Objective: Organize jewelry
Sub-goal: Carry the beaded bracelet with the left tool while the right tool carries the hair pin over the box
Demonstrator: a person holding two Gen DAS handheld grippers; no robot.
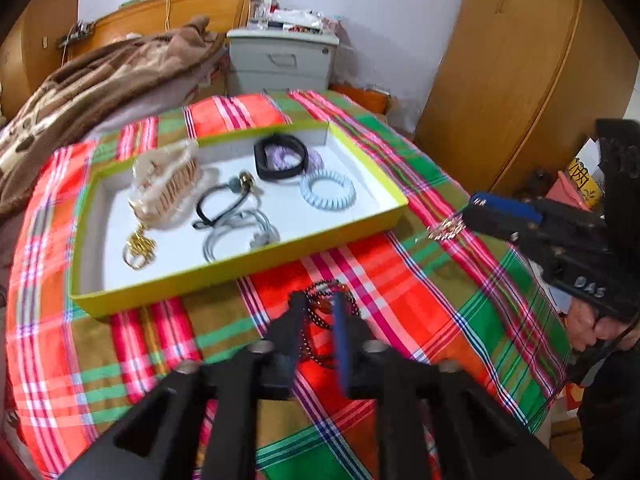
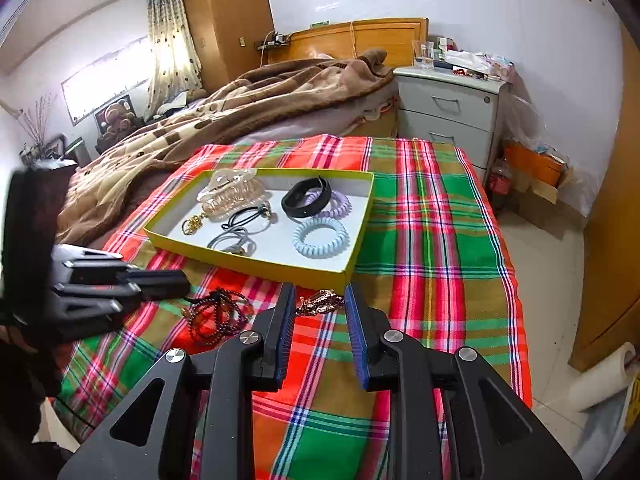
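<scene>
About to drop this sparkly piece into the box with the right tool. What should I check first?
1. Right tool shut on sparkly gold piece: ok.
2. Piece held firmly enough to carry: cannot tell.
3. Bare floor free in yellow box: ok.
4. Left tool clear of the path to the box: ok.
5. Left tool open, bead necklace lying on the cloth: ok.

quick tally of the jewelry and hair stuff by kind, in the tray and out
coil hair ties: 2
elastic hair ties: 2
hair claw: 1
black band: 1
gold ornament: 1
dark bead string: 1
rose-gold piece: 1
total: 9
</scene>
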